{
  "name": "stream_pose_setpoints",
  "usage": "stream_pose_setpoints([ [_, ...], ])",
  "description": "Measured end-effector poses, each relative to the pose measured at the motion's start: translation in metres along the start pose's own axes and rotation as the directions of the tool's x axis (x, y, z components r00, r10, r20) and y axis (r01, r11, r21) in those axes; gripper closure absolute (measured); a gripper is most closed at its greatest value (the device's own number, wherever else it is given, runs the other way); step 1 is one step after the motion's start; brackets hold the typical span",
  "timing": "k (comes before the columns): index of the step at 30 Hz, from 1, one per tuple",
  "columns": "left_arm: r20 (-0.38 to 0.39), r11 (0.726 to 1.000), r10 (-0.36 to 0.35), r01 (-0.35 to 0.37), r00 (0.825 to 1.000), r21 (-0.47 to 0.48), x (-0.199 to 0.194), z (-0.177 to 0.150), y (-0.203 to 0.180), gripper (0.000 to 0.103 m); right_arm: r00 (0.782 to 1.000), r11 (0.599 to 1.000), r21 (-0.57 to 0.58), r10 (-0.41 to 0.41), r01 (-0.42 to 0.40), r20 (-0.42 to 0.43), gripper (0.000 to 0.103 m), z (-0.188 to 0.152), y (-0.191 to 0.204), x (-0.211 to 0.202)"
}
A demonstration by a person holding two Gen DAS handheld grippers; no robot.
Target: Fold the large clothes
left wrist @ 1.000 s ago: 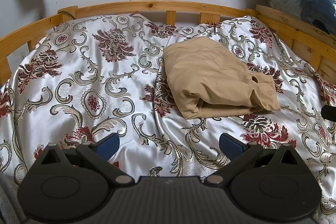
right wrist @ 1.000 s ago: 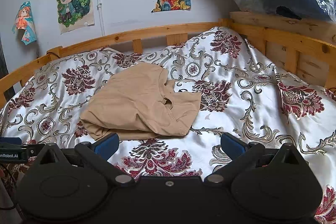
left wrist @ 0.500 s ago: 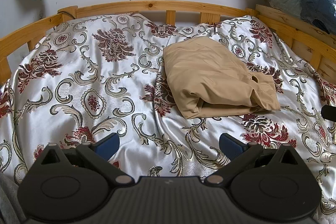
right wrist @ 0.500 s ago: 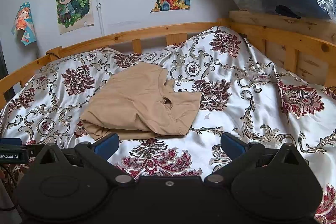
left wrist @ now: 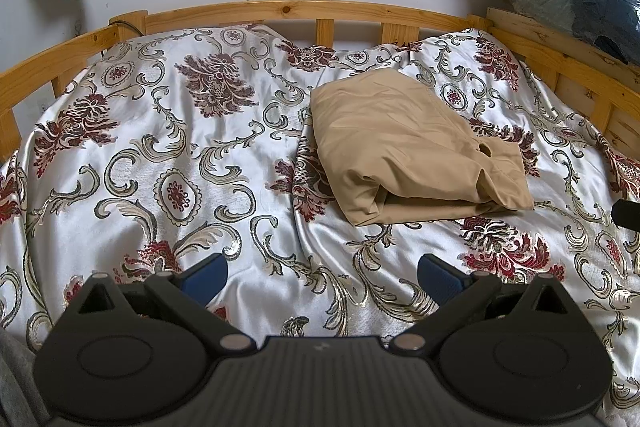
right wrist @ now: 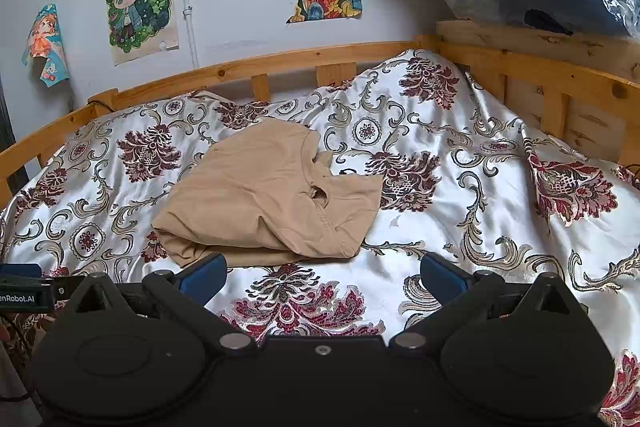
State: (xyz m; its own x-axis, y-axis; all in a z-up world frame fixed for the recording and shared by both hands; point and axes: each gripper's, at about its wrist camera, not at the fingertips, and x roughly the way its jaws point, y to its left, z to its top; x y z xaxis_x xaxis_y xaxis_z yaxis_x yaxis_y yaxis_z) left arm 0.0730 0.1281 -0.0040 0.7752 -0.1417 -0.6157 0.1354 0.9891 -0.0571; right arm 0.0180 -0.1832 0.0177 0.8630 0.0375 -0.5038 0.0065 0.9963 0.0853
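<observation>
On a wooden-railed bed spread with a glossy white satin cover patterned in maroon flowers, the left tool hangs low over bare cover, its blue-padded fingers spread wide and holding nothing. Right of centre in that view, well apart from both tools, lies the tan cotton garment, gathered into a thick, roughly squared bundle with one loose corner flaring at its right edge. The right tool is likewise wide and empty, the bundle's near edge just past its left fingertip. The folding looks nearly complete; the next move probably calls for tucking that stray corner under or squaring the bundle's edges.
</observation>
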Motion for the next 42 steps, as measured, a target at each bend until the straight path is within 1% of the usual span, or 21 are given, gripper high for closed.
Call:
stream_pose_setpoints([
  [16,0.001,1.0,-0.001,0.001,1.0,-0.002,0.0,0.0,-0.001,0.001,1.0,1.0,0.001,0.0,0.0,0.0,0.001,0.0,-0.001,0.0],
  [20,0.015,0.999,-0.034,0.034,0.999,-0.021,-0.004,0.005,0.004,0.001,1.0,1.0,0.001,0.0,0.0,0.0,0.001,0.0,-0.001,0.0],
  [22,0.019,1.0,-0.009,0.009,1.0,-0.017,-0.006,0.007,0.003,0.001,1.0,1.0,0.002,0.001,-0.001,0.0,0.001,0.0,-0.001,0.0],
  [25,0.044,0.998,0.053,-0.054,0.998,0.023,-0.009,0.009,0.0,0.001,1.0,1.0,0.002,0.0,0.0,0.0,0.001,0.0,-0.002,0.0],
  [27,0.069,0.996,0.078,-0.081,0.995,0.044,-0.013,0.008,-0.002,0.001,1.0,1.0,0.002,0.0,0.0,0.001,0.001,0.0,-0.002,0.0],
  [30,0.082,0.995,0.069,-0.074,0.994,0.062,-0.017,0.01,-0.004,0.001,1.0,1.0,0.003,0.0,0.0,0.0,0.001,0.0,-0.002,0.0],
  [42,0.067,0.995,0.069,-0.073,0.995,0.061,-0.015,0.009,-0.004,0.001,1.0,1.0,0.003,-0.001,0.001,-0.001,0.001,0.001,-0.002,0.0],
])
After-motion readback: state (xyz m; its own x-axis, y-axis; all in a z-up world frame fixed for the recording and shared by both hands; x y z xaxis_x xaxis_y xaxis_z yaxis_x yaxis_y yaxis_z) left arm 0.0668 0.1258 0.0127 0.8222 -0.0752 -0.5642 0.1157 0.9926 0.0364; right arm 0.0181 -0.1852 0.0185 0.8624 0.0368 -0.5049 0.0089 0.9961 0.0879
